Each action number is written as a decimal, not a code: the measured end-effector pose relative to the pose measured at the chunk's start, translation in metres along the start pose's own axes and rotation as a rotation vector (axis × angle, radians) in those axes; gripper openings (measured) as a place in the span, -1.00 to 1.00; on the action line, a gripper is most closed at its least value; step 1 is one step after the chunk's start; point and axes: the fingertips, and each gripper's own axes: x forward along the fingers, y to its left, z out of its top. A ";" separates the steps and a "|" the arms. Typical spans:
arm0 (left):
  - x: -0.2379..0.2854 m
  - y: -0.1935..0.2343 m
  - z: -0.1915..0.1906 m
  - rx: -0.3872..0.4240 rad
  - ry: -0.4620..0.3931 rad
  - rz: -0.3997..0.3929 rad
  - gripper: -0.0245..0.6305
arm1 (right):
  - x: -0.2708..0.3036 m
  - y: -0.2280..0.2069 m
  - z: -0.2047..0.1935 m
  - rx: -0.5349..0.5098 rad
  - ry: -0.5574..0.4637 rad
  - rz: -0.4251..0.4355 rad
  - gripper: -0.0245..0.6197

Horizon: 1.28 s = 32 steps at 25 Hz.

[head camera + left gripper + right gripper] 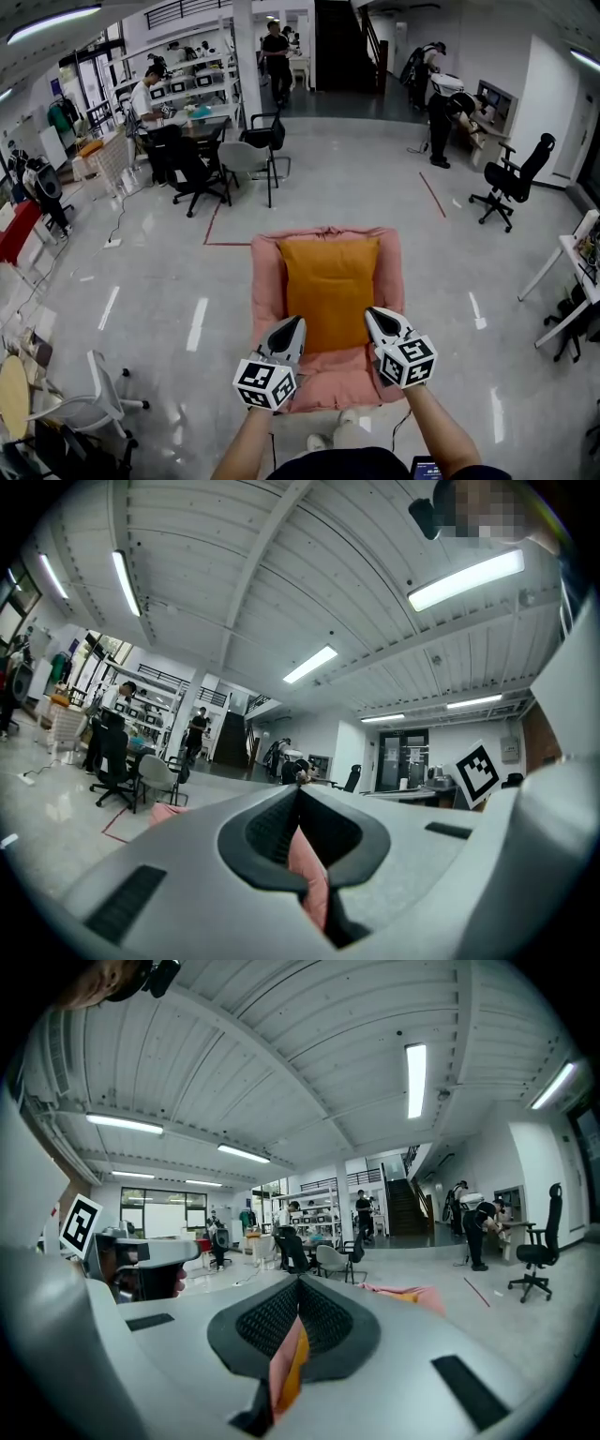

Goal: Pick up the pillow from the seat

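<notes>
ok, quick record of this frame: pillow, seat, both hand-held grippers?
pillow: orange, lying on the seat, not lifted
seat: pink, on the floor
left hand-held gripper: jaws shut, empty, not touching pillow
right hand-held gripper: jaws shut, empty, not touching pillow
task step: pick not yet begun

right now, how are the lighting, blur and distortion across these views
Head view: fisheye bends the edges, lamp reflections streak the glossy grey floor, orange square pillow sharp. Left and right gripper views: dark rounded corners, near grey jaws soft.
</notes>
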 end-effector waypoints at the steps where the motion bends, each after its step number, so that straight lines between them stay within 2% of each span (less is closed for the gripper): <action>1: 0.001 0.002 0.000 -0.004 0.000 0.000 -0.92 | 0.002 -0.001 0.000 0.002 0.002 -0.003 -0.87; 13: 0.039 0.018 -0.015 -0.014 0.019 0.003 -0.91 | 0.027 -0.040 -0.012 0.016 0.014 -0.029 -0.87; 21: 0.082 0.024 -0.034 -0.040 0.055 0.013 -0.91 | 0.045 -0.084 -0.027 0.042 0.039 -0.039 -0.87; 32: 0.149 0.047 -0.071 -0.095 0.146 0.033 -0.87 | 0.082 -0.139 -0.065 0.097 0.142 -0.016 -0.87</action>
